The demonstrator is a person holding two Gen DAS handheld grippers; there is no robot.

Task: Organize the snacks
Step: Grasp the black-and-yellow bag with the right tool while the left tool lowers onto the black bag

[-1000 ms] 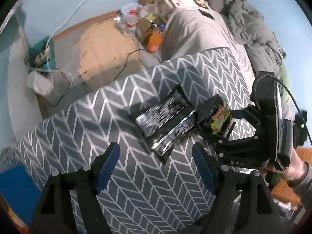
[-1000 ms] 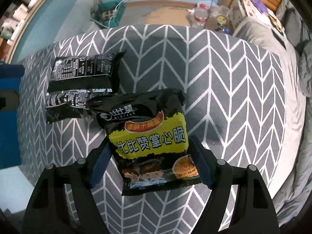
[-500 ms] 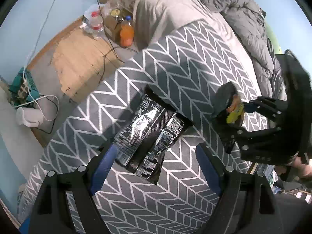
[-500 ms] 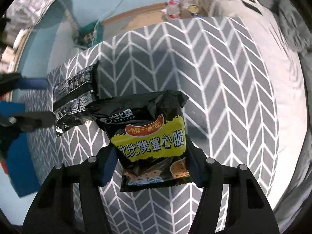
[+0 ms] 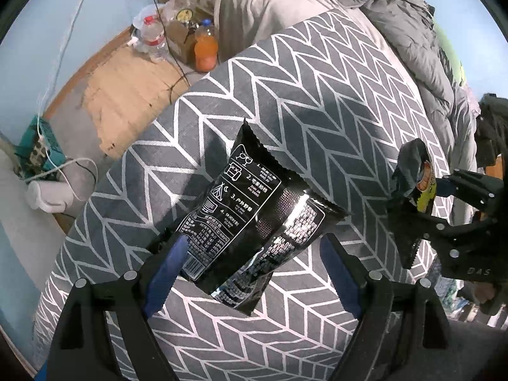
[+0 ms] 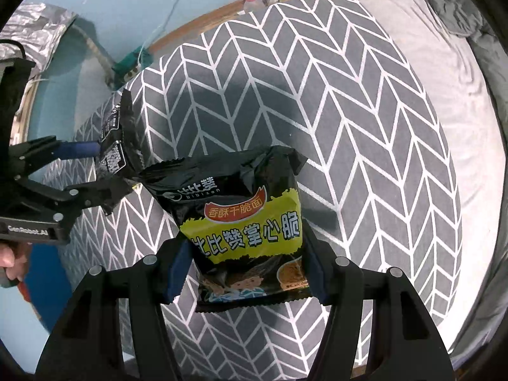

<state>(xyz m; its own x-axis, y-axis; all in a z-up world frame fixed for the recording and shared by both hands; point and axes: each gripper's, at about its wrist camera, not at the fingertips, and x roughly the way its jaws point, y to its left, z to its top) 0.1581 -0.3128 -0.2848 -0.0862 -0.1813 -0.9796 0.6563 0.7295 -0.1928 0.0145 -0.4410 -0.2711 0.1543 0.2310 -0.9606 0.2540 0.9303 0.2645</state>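
My right gripper (image 6: 246, 273) is shut on a black and yellow noodle snack packet (image 6: 244, 219) and holds it above the grey chevron blanket (image 6: 349, 127). The same packet (image 5: 416, 174) shows edge-on at the right in the left wrist view. My left gripper (image 5: 254, 260) is open, with two overlapping black snack packets (image 5: 254, 203) between its fingers; their near ends look raised off the blanket (image 5: 301, 79). In the right wrist view those packets (image 6: 116, 146) sit at the left gripper's fingers at the far left.
Beyond the blanket's far edge are a wooden floor with an orange drink bottle (image 5: 205, 49), a water bottle (image 5: 154, 36), a cardboard box and cables. A grey duvet (image 5: 412, 31) lies at the right. A power strip (image 5: 38, 149) lies at the left.
The left gripper has moved in over the two black packets, which now lie between its fingers. The right gripper has lifted the noodle packet higher and further from the black packets.
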